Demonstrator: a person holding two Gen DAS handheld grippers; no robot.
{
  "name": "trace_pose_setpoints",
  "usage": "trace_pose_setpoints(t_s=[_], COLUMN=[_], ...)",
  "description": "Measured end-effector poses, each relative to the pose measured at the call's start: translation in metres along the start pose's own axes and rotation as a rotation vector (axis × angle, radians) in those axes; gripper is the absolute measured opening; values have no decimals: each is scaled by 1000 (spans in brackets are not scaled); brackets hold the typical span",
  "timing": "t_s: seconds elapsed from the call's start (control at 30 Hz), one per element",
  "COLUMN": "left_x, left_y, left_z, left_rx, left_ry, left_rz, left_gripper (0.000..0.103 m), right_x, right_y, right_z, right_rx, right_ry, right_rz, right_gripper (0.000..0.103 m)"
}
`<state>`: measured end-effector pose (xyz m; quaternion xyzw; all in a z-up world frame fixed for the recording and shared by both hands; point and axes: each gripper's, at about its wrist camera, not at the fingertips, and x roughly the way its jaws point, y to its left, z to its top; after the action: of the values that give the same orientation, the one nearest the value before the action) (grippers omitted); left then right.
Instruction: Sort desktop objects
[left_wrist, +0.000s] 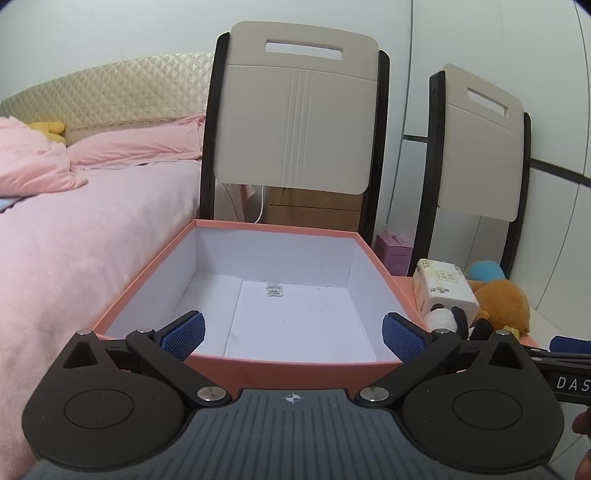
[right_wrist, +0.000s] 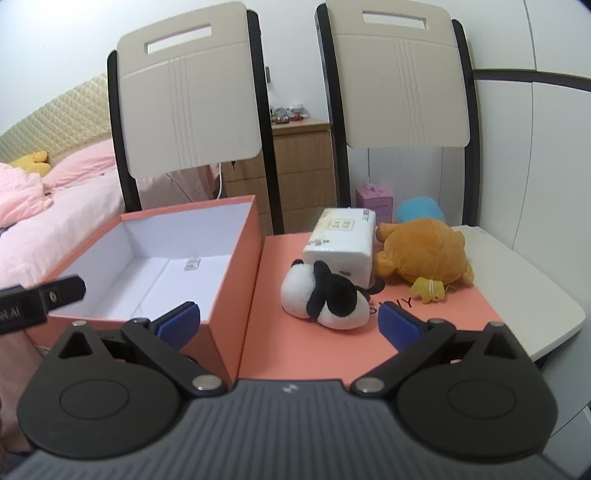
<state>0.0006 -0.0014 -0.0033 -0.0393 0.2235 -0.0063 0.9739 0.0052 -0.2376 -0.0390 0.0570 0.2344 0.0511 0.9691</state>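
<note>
1. My left gripper (left_wrist: 293, 334) hangs over the near edge of the box (left_wrist: 236, 369), its blue fingers (left_wrist: 183, 334) spread wide with nothing between them.
2. The box is salmon-pink outside and white inside; apart from a small printed label (left_wrist: 274, 290) on its floor, it holds nothing I can see.
3. My right gripper (right_wrist: 290, 325) is spread wide too and grips nothing. It points at the toys on the pink lid (right_wrist: 291, 350) lying flat just to the right of the box (right_wrist: 231, 280).
4. The panda toy (right_wrist: 325, 295) lies on its side on the lid, nearest my right fingers (right_wrist: 400, 326) and just ahead of them, not touching them.
5. Behind the panda, touching it, stands a white tissue pack (right_wrist: 341, 243).
6. To the right of the pack lies an orange plush toy (right_wrist: 424, 254), partly on the lid and partly on the white table (right_wrist: 535, 295).
7. A blue plush toy (right_wrist: 417, 208) peeks out behind the orange one, beside a small purple carton (right_wrist: 373, 199).
8. From the left camera, the tissue pack (left_wrist: 441, 290), panda (left_wrist: 448, 319) and orange toy (left_wrist: 502, 302) sit just past the right wall of the box.
9. Two chair backs (right_wrist: 192, 99) stand behind the table, a wooden drawer unit (right_wrist: 295, 170) shows between them, and a bed with pink bedding (left_wrist: 74, 240) lies to the left.
</note>
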Motion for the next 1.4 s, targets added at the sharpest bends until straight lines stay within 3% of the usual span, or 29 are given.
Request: trace_pose_setpoints(t_s=[0.1, 0.23, 0.4, 0.83, 1.4], left_x=[10, 15, 10, 18, 17], left_y=[-10, -7, -3, 9, 9], left_z=[-8, -5, -7, -12, -13], left_rx=[61, 48, 53, 43, 47], left_ry=[8, -5, -32, -16, -24], left_rz=[17, 9, 17, 15, 9], left_gripper=[103, 103, 103, 103, 103], right_x=[-3, 8, 10, 22, 23], right_y=[2, 7, 14, 14, 17], right_z=[1, 2, 0, 2, 0], right_rx=[-4, -30, -42, 28, -12], right_ry=[-10, 37, 13, -18, -18], right_rz=[12, -23, -43, -35, -42], right_gripper=[103, 103, 103, 103, 103])
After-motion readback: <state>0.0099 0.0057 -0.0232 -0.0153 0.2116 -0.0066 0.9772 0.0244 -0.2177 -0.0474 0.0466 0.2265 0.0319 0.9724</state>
